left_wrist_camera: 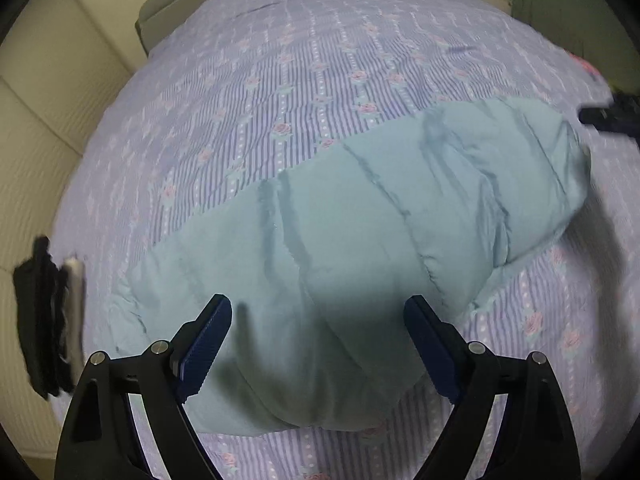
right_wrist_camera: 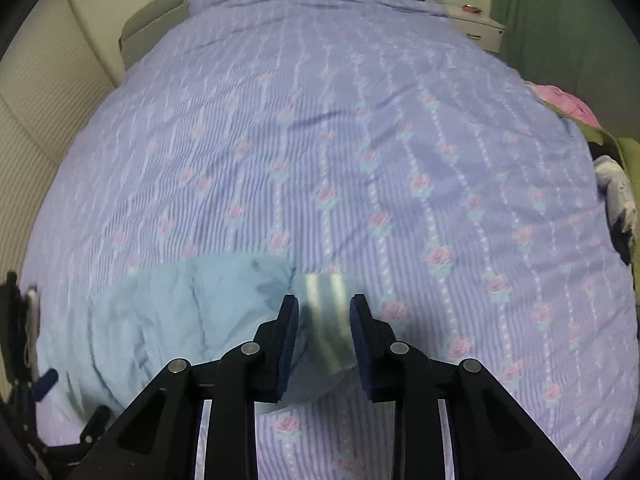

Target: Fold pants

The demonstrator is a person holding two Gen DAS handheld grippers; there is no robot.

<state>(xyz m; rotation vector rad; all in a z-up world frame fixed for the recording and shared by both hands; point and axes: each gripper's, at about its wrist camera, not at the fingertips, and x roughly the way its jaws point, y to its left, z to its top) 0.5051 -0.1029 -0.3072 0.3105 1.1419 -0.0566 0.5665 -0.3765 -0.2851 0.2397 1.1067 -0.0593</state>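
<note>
Light blue pants [left_wrist_camera: 360,216] lie folded lengthwise on a purple floral bedspread [left_wrist_camera: 304,68], running from lower left to upper right. My left gripper [left_wrist_camera: 318,312] is open above the near end of the pants, with nothing between its blue pads. In the right wrist view the pants [right_wrist_camera: 168,312] fill the lower left, and their white-striped end [right_wrist_camera: 326,320] lies between the fingers of my right gripper [right_wrist_camera: 324,304]. That gripper is partly open and hovers over the striped end. The right gripper also shows at the left view's right edge [left_wrist_camera: 612,114].
The bedspread [right_wrist_camera: 360,140] covers the whole bed. A cream ribbed wall [left_wrist_camera: 36,152] runs along the left side. A white nightstand [right_wrist_camera: 476,24] and green curtain [right_wrist_camera: 552,20] stand at the far right. Pink and green cloths [right_wrist_camera: 576,108] lie at the bed's right edge.
</note>
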